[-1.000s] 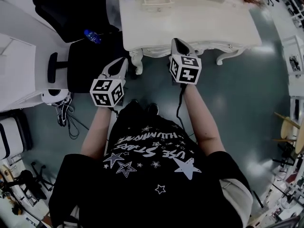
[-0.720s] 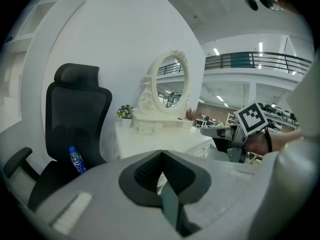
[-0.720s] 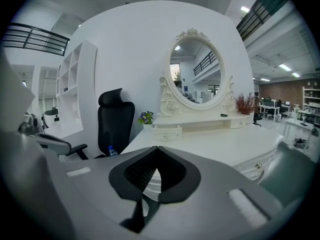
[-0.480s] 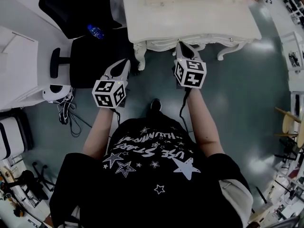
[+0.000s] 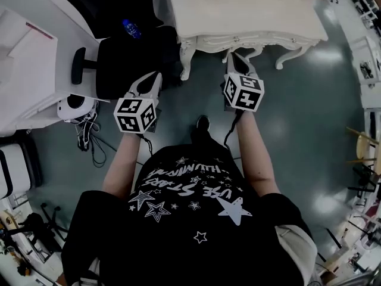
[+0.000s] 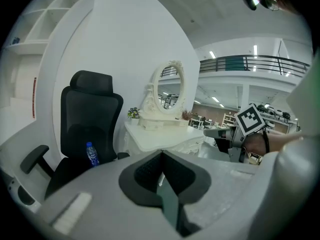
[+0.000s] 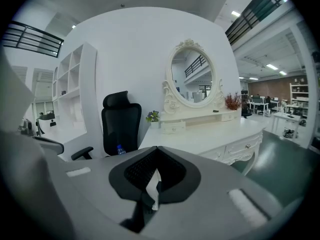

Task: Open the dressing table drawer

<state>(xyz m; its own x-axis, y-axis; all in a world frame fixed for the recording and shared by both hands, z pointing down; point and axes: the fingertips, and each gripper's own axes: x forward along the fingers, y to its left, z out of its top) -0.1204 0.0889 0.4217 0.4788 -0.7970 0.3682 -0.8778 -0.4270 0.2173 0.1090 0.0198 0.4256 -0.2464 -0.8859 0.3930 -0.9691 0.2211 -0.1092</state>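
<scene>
The drawer (image 7: 243, 148) sat in the front face of the dressing table (image 5: 250, 14), on the far side of the scene, and as far as I could tell it was fully pushed in, its small knob (image 7: 246, 146) standing out from the carved white front. From my right gripper's view it lay ahead and to the right, below the table top, with the oval mirror (image 7: 192, 79) rising behind it. My right gripper (image 5: 236, 57) was the nearer of the two, its tip close to the table's near edge but not touching it; I judged I held it there because that hand was the natural one for the knob. Its jaws were clenched together with nothing between them, so they would need to part before they could take hold of the knob. My left gripper (image 5: 155, 76) hung farther left and well apart from the table, over the floor beside the black chair (image 5: 128, 58), likely kept back so it would stay out of the drawer's path. Its jaws were also pressed together on nothing. A blue-capped bottle (image 5: 131, 28) lay on the chair seat, off to the left and clear of the work. The opening itself had not yet begun; I reckoned the reach to the knob was the step in hand.
</scene>
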